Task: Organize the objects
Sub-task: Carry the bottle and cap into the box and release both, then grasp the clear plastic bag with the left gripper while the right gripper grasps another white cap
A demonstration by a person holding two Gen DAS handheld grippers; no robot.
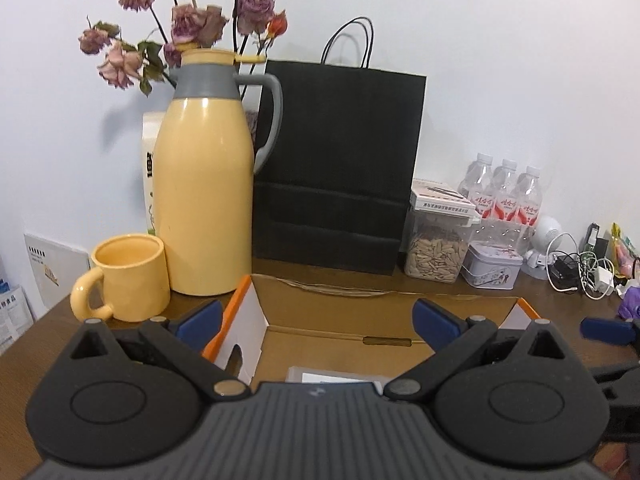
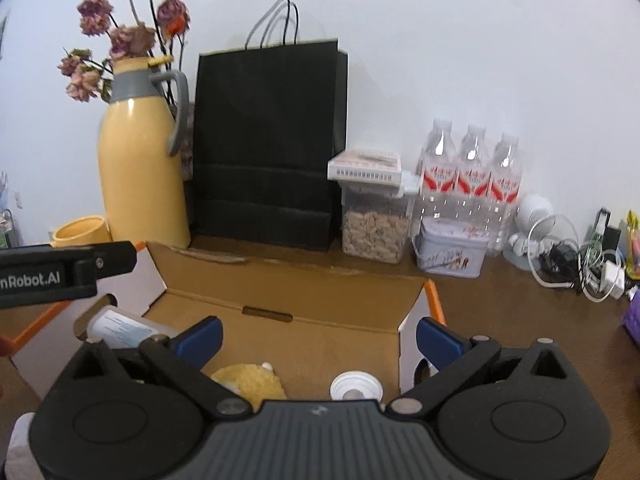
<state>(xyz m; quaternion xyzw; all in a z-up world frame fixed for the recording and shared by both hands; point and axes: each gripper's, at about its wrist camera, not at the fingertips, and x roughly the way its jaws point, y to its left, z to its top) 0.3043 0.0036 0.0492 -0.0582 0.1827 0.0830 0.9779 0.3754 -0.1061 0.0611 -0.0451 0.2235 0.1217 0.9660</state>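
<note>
An open cardboard box (image 1: pixel 344 340) with orange edges sits on the wooden table in front of both grippers; it also shows in the right wrist view (image 2: pixel 280 332). In the right wrist view the box holds a white tube (image 2: pixel 120 330), a yellow fuzzy object (image 2: pixel 250 384) and a white round cap (image 2: pixel 356 386). In the left wrist view a flat grey-white item (image 1: pixel 332 376) lies in the box. My left gripper (image 1: pixel 318 320) is open and empty above the box. My right gripper (image 2: pixel 320 338) is open and empty above the box. The left gripper's body (image 2: pixel 60 272) shows at the left of the right wrist view.
Behind the box stand a yellow thermos (image 1: pixel 204 184), a yellow mug (image 1: pixel 128 276), a black paper bag (image 1: pixel 336 164), a seed jar (image 1: pixel 436 252), a small tin (image 1: pixel 492 270) and three water bottles (image 1: pixel 504 196). Tangled cables (image 1: pixel 580 272) lie at the right.
</note>
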